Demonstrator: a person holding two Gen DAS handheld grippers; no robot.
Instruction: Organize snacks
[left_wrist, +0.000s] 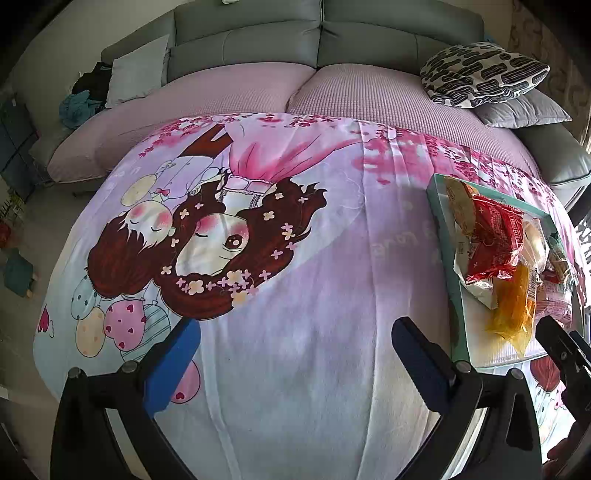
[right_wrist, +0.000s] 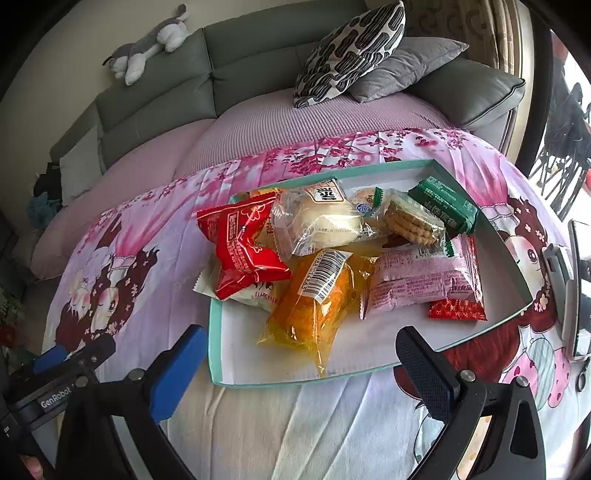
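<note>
Snack packets heaped in teal-rimmed tray (right_wrist: 218, 343) on cartoon-print cloth (right_wrist: 155, 229) over surface; red packet (right_wrist: 243, 247) overhangs tray's left rim, orange packet (right_wrist: 317, 302) frontmost; right hand-held gripper (right_wrist: 299, 358) spread wide, empty, before tray; left hand-held gripper (left_wrist: 295, 347) likewise wide, empty, beside tray over cloth; sofa (right_wrist: 147, 96) behind.

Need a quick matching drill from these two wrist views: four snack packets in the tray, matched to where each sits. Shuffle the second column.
Things:
1. red packet
2. orange packet
3. green packet
4. pink packet

Places, as the right wrist view shows them:
A. far right of the pile
B. overhanging the left rim of the tray
C. nearest the right gripper, front of the pile
D. right of the orange one, under the biscuits

Pairs: 1-B, 2-C, 3-A, 4-D
</note>
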